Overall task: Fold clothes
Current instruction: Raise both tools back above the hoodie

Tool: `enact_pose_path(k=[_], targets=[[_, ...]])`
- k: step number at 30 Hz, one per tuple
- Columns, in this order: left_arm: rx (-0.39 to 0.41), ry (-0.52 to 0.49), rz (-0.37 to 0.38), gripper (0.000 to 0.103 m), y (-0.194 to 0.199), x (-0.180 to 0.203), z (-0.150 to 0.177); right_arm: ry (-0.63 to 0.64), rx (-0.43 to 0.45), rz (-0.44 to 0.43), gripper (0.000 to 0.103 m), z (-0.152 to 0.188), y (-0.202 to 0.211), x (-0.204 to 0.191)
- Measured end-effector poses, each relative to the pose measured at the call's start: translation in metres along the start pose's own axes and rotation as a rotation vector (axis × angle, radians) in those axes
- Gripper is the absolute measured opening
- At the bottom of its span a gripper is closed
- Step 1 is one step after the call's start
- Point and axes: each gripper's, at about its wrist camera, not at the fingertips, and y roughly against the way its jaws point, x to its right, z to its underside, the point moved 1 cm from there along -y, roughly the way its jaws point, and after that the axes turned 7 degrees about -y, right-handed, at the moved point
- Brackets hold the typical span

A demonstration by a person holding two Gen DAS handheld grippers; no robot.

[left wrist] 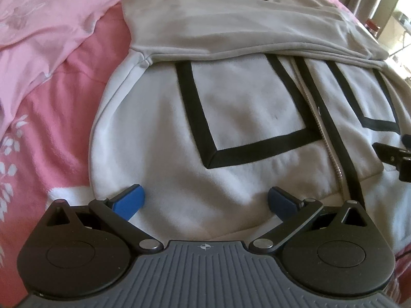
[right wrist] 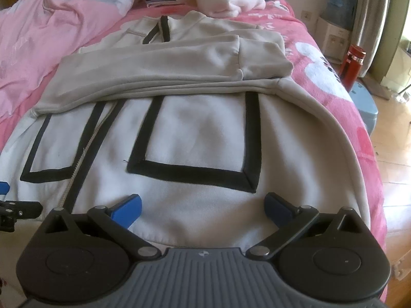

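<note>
Both hand-held grippers, left [left wrist: 205,200] and right [right wrist: 203,205], gape wide over the hoodie [left wrist: 244,118] hem; a shallow pinch risks grabbing one layer and skewing the fold.

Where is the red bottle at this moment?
In the right wrist view, the tall red bottle stands upright at the far right, beyond the pink bed's edge, behind a light blue stool.

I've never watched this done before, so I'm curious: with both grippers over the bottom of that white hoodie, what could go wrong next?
The sleeves lie loosely folded across the hoodie; lifting the hem could slide them off. Both the left gripper and the right gripper are open, so they might pinch only the top layer. The zipper could bunch at the fold.
</note>
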Motion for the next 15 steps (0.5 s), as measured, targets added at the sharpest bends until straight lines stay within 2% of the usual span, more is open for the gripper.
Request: enact_pose_path(k=[15], targets=[[0.017,0.014,0.010,0.103,0.0011,-0.0051,0.0046,0.008,-0.014,0.033,0.103,-0.0020,-0.0027,-0.0058]])
